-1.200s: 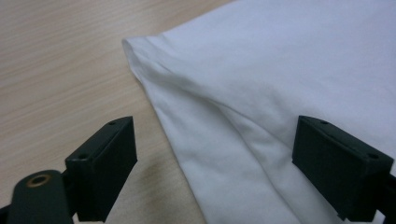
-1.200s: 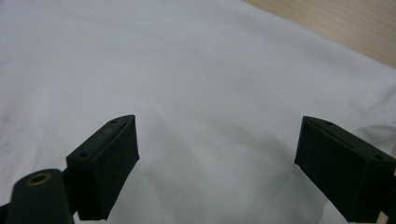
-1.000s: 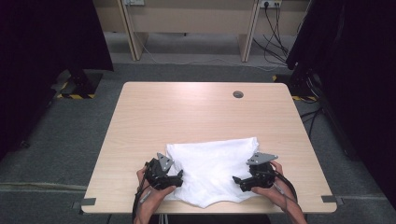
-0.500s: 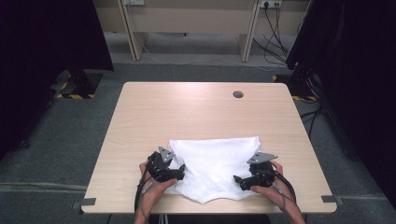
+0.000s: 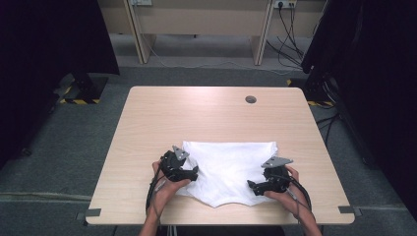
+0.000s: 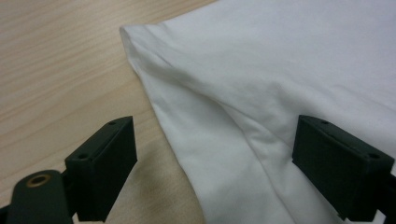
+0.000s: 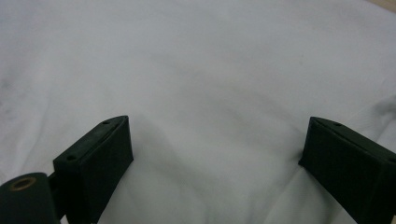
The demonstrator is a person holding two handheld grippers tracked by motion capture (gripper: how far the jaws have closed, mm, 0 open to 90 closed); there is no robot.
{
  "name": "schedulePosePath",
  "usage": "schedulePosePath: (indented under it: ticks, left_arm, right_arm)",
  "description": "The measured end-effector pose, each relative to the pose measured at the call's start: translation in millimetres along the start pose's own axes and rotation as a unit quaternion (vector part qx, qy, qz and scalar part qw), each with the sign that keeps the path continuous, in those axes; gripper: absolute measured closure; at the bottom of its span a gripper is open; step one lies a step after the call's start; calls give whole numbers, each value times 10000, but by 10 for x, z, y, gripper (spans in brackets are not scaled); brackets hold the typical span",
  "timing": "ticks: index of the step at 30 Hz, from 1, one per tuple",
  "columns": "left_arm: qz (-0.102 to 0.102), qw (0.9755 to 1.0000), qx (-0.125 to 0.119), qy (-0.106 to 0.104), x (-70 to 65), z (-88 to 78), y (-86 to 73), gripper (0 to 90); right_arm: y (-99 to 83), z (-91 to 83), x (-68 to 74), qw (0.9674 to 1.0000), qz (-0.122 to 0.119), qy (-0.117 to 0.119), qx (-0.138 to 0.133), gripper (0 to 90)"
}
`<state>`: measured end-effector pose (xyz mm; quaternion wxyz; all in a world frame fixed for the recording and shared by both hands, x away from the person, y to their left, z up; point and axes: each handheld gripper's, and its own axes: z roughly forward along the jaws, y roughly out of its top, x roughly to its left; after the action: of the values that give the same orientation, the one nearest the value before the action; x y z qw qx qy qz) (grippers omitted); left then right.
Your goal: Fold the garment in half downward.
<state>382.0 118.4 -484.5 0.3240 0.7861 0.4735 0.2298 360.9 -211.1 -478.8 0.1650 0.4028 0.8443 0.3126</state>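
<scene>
- Room: dark curtains [image 5: 44, 59] on both sides, grey carpet floor [image 5: 88, 128], a pale bench [image 5: 196, 19] at the back with cables [image 5: 290, 29] trailing off a wall socket.
- Surface [image 5: 196, 118]: light wood, bare over its far half apart from a small round grommet [image 5: 251, 99]; the work sits at the near edge.
- White garment [image 5: 228, 169]: lies mostly flat on the near middle of the surface, folded, its near hem curving toward the person. In the left gripper view its layered side edge [image 6: 187, 121] runs diagonally between the jaws.
- Left tongs [image 5: 189, 173]: jaws wide apart, one over bare wood and one over cloth, straddling the garment's left edge; nothing gripped.
- Right tongs [image 5: 255, 186]: jaws wide apart over plain cloth at the right near side; nothing gripped.
- Step in hand, judged: taking hold of both sides for a fold or lift.
- To do it well: get the lower jaw under all layers at the left edge before closing; have the right tongs pinch up a ridge of cloth; close both evenly so the garment does not skew.
</scene>
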Motion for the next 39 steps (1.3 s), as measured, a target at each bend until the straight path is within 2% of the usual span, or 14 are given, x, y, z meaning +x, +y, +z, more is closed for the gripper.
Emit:
schedulePosePath:
  ticks: [6, 7, 9, 10, 12, 13, 14, 15, 17, 18, 33, 36, 39]
  left_arm:
    - [62, 10000, -44, -14, -62, 8, 14, 155]
    - [62, 9999, -58, -107, -99, -5, -1, 155]
    - [62, 9999, -58, -107, -99, -5, -1, 157]
    - [122, 9997, -66, -189, -166, -29, -23, 157]
    - [122, 9997, -66, -189, -166, -29, -23, 157]
    - [199, 9995, -73, -236, -236, -48, -36, 157]
    - [199, 9995, -73, -236, -236, -48, -36, 158]
    - [262, 9993, -95, -268, -304, -61, -44, 158]
    - [262, 9993, -95, -268, -304, -61, -44, 157]
    - [300, 9991, -116, -281, -353, -66, -46, 157]
    - [192, 9990, -129, -369, -328, -62, -65, 149]
    - [6, 9988, -150, -467, -298, -49, -84, 143]
    - [-43, 9986, -146, -512, -283, -45, -87, 139]
  right_arm:
    - [-26, -36, -60, 10000, 8, -4, 61, 88]
    - [-26, -36, -60, 10000, 8, -4, 61, 88]
    - [-64, -74, -79, 10000, 10, -8, 83, 88]
    - [-64, -74, -79, 10000, 10, -8, 83, 88]
    - [-130, -133, -104, 10000, -21, 14, 95, 88]
    - [-130, -133, -104, 10000, -21, 14, 95, 88]
    - [-130, -133, -104, 10000, -21, 14, 95, 88]
    - [-186, -185, -120, 9999, -25, 20, 110, 88]
    - [-231, -228, -143, 9999, -44, 30, 128, 88]
    - [-231, -228, -143, 9999, -44, 30, 128, 88]
    - [-293, -258, -163, 10000, -30, 21, 15, 88]
    - [-293, -258, -162, 10000, -29, 18, 16, 88]
    - [-286, -257, -159, 10000, -21, 11, 34, 88]
